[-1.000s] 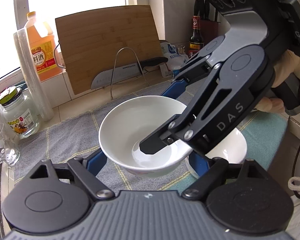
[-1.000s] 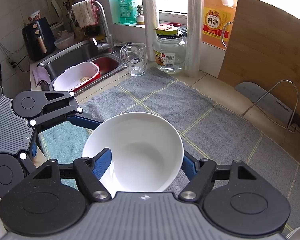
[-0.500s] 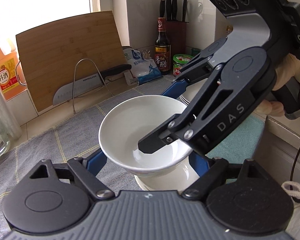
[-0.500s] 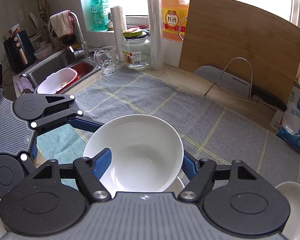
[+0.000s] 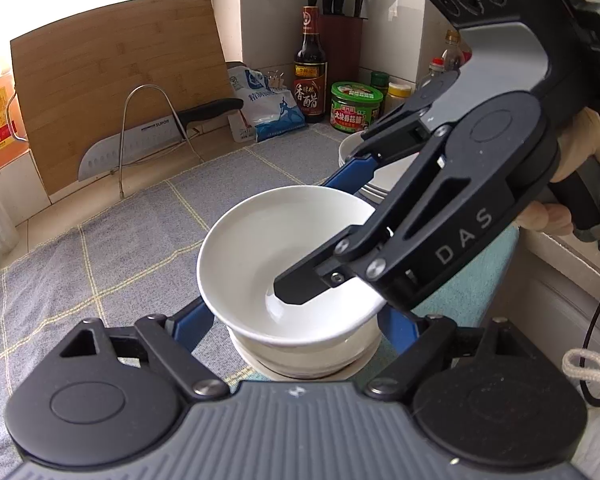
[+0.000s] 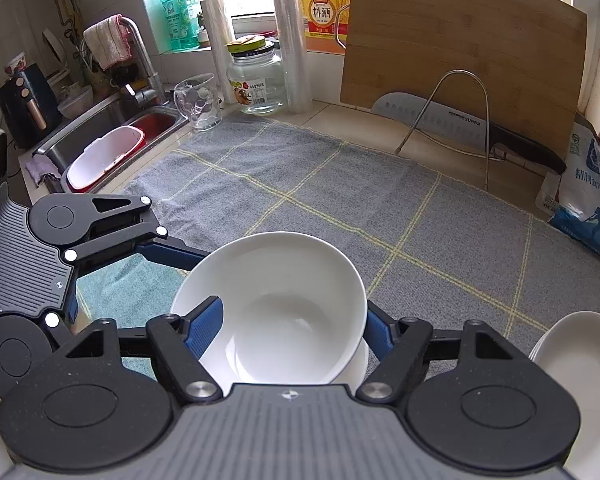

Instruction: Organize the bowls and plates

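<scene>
Grey checked cloth (image 6: 340, 184) covers the counter, cutting board (image 6: 460, 40) leaning at the back; white bowl (image 5: 276, 252) sits nested in a second bowl (image 5: 300, 356) on it; left gripper (image 5: 296, 320) straddles the top bowl, fingers spread either side; right gripper (image 6: 292, 324) has one finger inside, one outside, clamped on its wall.

Glossy white bowl (image 5: 276, 248) (image 6: 284, 312), upright, nested atop another white bowl (image 5: 300, 356), plates (image 5: 380, 176) beyond.
</scene>
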